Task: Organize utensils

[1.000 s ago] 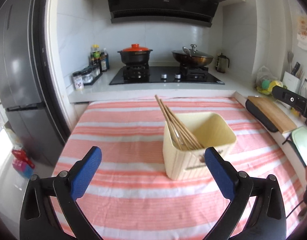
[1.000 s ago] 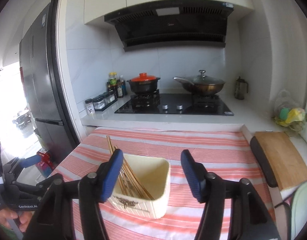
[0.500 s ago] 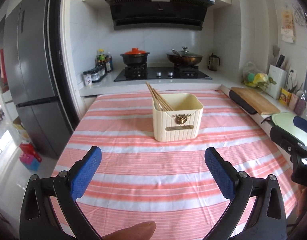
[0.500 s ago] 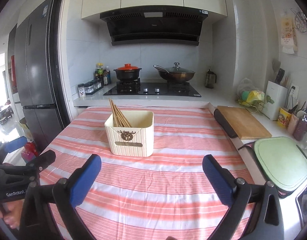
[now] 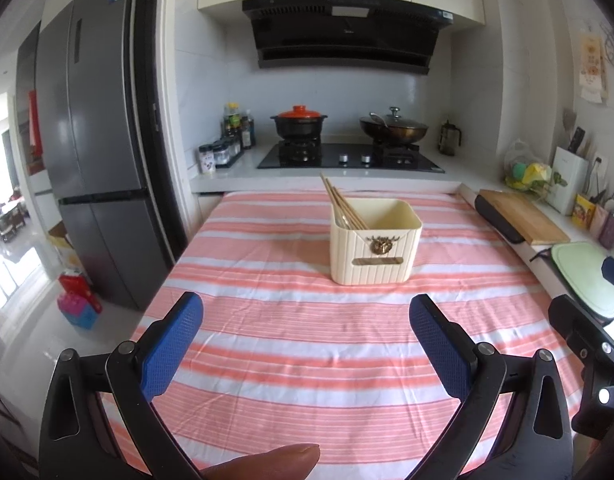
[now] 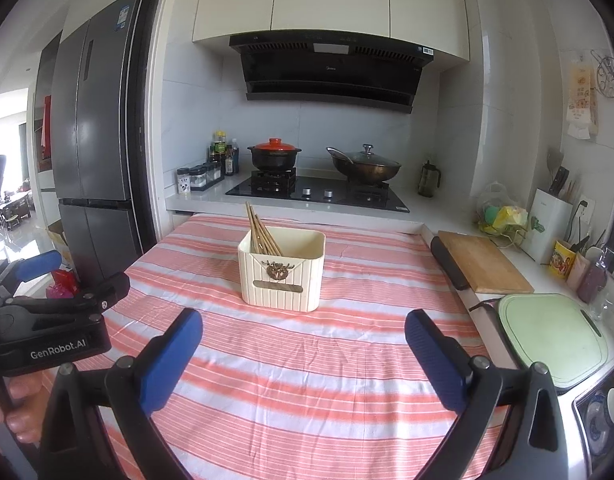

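Note:
A cream ribbed utensil box stands on the striped tablecloth, toward its far half. Several wooden chopsticks lean in the box's left side, tips sticking up. My left gripper hangs open over the near cloth, well short of the box, with nothing between its blue pads. My right gripper is likewise open and empty, back from the box. In the right wrist view the left gripper's black body shows at the left edge, with a hand under it.
Behind the table runs a counter with a hob, a red-lidded pot and a lidded wok. A grey fridge stands left. A wooden chopping board and a pale green appliance lid lie at the right.
Both grippers have pulled back from the box toward the table's near side. The right gripper's jaws, about half spread beside the box a second ago, now stand wide apart.

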Motion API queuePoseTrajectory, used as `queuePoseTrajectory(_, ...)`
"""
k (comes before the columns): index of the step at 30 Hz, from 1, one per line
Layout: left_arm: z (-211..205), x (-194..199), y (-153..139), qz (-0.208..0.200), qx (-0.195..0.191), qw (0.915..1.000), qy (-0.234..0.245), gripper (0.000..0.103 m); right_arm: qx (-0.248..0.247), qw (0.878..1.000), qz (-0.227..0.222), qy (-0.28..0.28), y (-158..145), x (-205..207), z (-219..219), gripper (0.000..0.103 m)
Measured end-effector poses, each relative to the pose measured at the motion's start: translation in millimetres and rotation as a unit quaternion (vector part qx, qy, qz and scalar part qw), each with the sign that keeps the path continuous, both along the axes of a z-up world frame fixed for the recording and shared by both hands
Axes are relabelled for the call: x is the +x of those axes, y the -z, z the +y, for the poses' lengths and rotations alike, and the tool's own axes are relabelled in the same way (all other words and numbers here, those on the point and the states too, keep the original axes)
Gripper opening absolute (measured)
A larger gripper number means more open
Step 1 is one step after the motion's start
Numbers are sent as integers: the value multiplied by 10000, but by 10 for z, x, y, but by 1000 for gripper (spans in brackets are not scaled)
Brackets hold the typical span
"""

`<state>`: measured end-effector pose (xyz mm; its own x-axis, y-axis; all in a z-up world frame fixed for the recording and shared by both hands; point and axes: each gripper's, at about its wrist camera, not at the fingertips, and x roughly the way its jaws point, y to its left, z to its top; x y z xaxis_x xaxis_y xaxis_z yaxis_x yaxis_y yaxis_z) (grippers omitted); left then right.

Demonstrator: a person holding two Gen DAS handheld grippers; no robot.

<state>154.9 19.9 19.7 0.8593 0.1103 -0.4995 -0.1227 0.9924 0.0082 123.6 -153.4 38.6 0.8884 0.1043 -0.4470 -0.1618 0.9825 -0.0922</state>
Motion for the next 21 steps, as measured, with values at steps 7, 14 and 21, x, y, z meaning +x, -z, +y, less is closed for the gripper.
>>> queuePoseTrajectory(7, -85, -87, -67, -56, 80, 9998, 168, 103, 93, 10000, -4, -8, -32, -57, -39, 103)
queuePoseTrajectory(14, -149, -105, -82, -35, 143, 9996, 231, 103, 152, 9999, -3, -24, -62, -91, -52, 103)
queuePoseTrajectory(21, -144, -111, -94, -43, 101, 9995, 297, 103, 159, 9999, -2, -21, -72, -102, -52, 103)
